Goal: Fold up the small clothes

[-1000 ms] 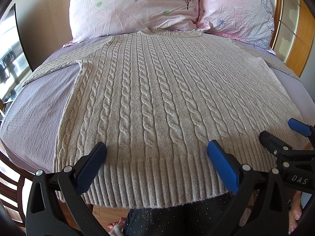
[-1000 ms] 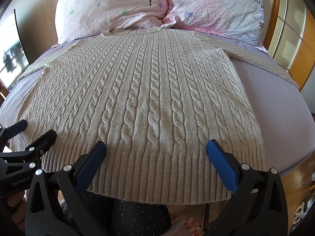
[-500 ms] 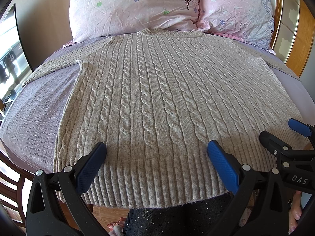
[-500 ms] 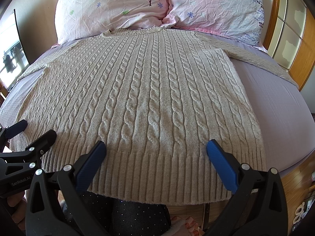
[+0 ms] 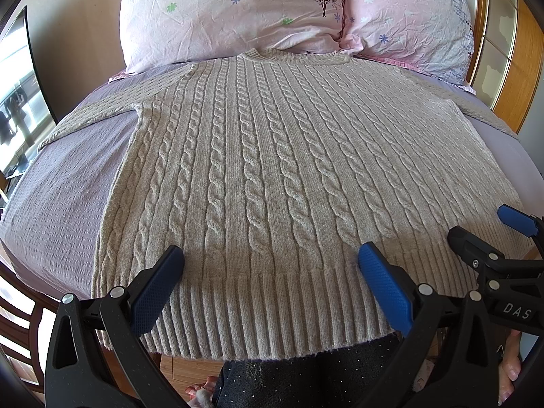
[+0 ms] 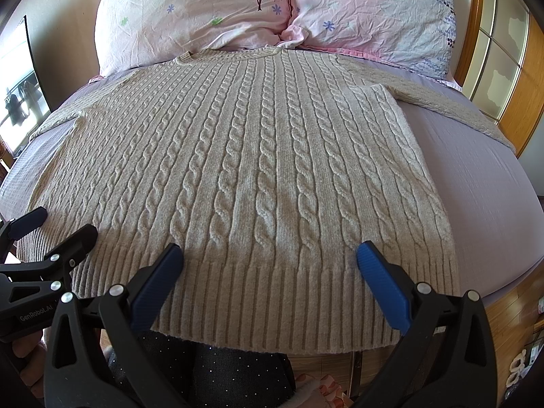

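Note:
A beige cable-knit sweater (image 5: 272,170) lies flat and face up on the bed, collar toward the pillows, ribbed hem hanging a little over the near edge; it also shows in the right wrist view (image 6: 251,170). Both sleeves spread out sideways. My left gripper (image 5: 270,282) is open and empty, hovering over the hem left of centre. My right gripper (image 6: 268,278) is open and empty over the hem's right part. Each gripper shows at the edge of the other's view: the right gripper (image 5: 489,234), the left gripper (image 6: 57,227).
Two pink floral pillows (image 5: 234,13) lean at the head of the bed. The lilac sheet (image 5: 57,197) is bare on both sides of the sweater (image 6: 482,183). A wooden headboard frame (image 5: 523,68) is at right. The person's dark trousers (image 5: 306,374) are below the hem.

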Demonstrator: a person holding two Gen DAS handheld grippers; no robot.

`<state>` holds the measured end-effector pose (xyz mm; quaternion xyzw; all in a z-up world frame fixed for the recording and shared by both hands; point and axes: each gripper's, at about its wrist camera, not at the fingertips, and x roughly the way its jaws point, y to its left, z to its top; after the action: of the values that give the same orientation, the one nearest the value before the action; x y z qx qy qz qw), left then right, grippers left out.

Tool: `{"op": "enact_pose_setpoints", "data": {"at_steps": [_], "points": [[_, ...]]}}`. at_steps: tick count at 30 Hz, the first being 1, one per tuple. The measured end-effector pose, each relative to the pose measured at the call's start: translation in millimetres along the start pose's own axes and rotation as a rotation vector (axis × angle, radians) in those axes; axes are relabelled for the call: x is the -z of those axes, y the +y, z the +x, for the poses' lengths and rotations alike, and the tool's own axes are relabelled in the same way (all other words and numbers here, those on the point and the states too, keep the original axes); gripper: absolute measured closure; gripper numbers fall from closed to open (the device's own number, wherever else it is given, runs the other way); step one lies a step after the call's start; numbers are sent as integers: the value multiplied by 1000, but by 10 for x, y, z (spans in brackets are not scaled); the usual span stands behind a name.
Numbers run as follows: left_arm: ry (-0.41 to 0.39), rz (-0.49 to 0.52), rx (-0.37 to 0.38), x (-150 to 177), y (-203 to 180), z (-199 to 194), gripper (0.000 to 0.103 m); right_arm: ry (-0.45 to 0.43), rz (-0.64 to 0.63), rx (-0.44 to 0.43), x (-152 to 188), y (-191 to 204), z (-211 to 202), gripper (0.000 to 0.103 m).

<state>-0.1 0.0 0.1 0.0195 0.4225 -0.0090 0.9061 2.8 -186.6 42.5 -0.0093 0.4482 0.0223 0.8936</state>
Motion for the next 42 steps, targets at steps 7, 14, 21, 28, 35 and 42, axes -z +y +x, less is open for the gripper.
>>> {"op": "enact_pose_setpoints", "data": {"at_steps": [7,14,21,28,35,42], "points": [[0,0,0,0,0,0,1,0,0,0,1,0,2,2],[0,0,0,0,0,0,1,0,0,0,-2,3,7,2],[0,0,0,0,0,0,1,1,-1,0,-2,3,13,2],[-1,0,0,0,0,0,1,-1,-2,-1,-5,5,6,2],[1,0,0,0,0,0,1,-11,-7,-3,5,-2,-15,2],[1,0,-1,3,-2,-1,1,-38,-34,-24,10,-12,-12,2]]}}
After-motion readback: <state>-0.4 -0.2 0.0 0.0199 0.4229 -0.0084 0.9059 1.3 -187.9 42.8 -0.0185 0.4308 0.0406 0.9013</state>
